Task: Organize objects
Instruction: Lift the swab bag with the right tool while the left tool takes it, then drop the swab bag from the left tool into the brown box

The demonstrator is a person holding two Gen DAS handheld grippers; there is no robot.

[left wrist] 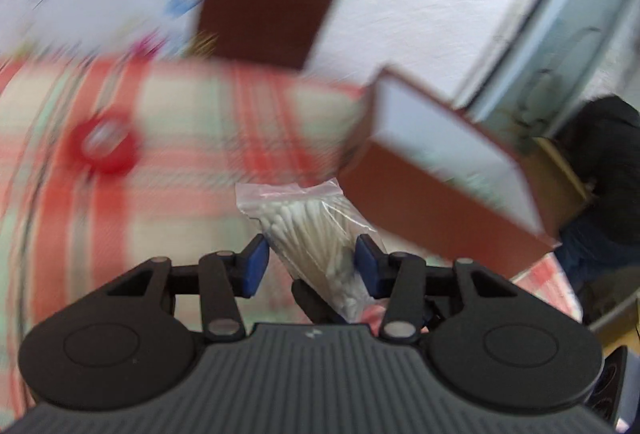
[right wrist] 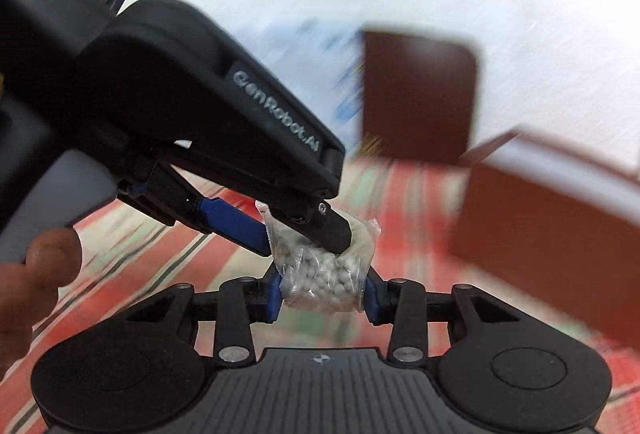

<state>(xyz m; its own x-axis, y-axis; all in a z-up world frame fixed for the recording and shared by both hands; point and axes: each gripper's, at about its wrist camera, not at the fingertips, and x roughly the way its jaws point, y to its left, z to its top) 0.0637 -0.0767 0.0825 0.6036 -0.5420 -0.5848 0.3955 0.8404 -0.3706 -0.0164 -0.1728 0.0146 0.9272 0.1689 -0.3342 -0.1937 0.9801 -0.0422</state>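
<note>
Both jaws clamp a clear bag of cotton swabs [left wrist: 316, 230] beside an open brown box [left wrist: 448, 162].

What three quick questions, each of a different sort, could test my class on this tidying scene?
1. True or false: only the left gripper grips the bag of cotton swabs.
2. The brown box is: A) open, its white inside showing; B) closed with a lid; C) wrapped in paper.
3. Fill in: the red ring lies on the ____ cloth.

Key: 1 false, the right gripper grips it too; 2 A; 3 checked.
</note>
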